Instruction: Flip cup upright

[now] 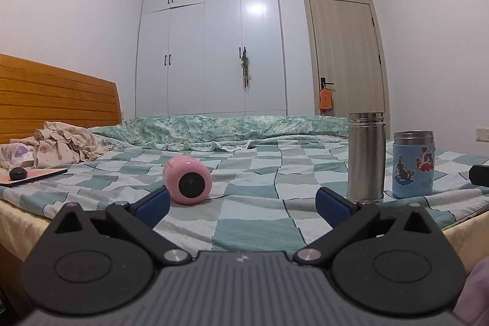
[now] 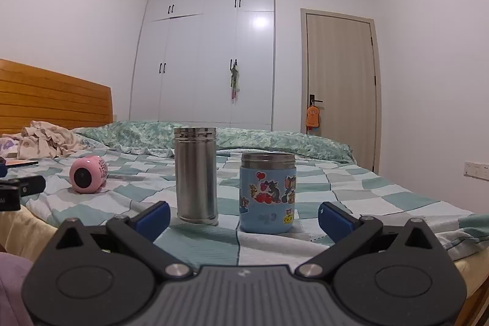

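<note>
Spread wide and empty, the left gripper (image 1: pixel 243 205) faces the pink cup (image 1: pixel 187 181) lying on its side on the checked bedsheet (image 1: pixel 250 222), mouth toward it, just ahead-left, while the equally open right gripper (image 2: pixel 244 217) sits farther off.

No wording can be read anywhere. The short blue steel-rimmed cup (image 2: pixel 267 194) carries cartoon cat-and-mouse stickers, and faint pale marks low on its wall are too blurred to make out.

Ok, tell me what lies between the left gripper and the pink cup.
Only bare checkered bedsheet separates the left gripper from the pink cup, per the left wrist view.
</note>
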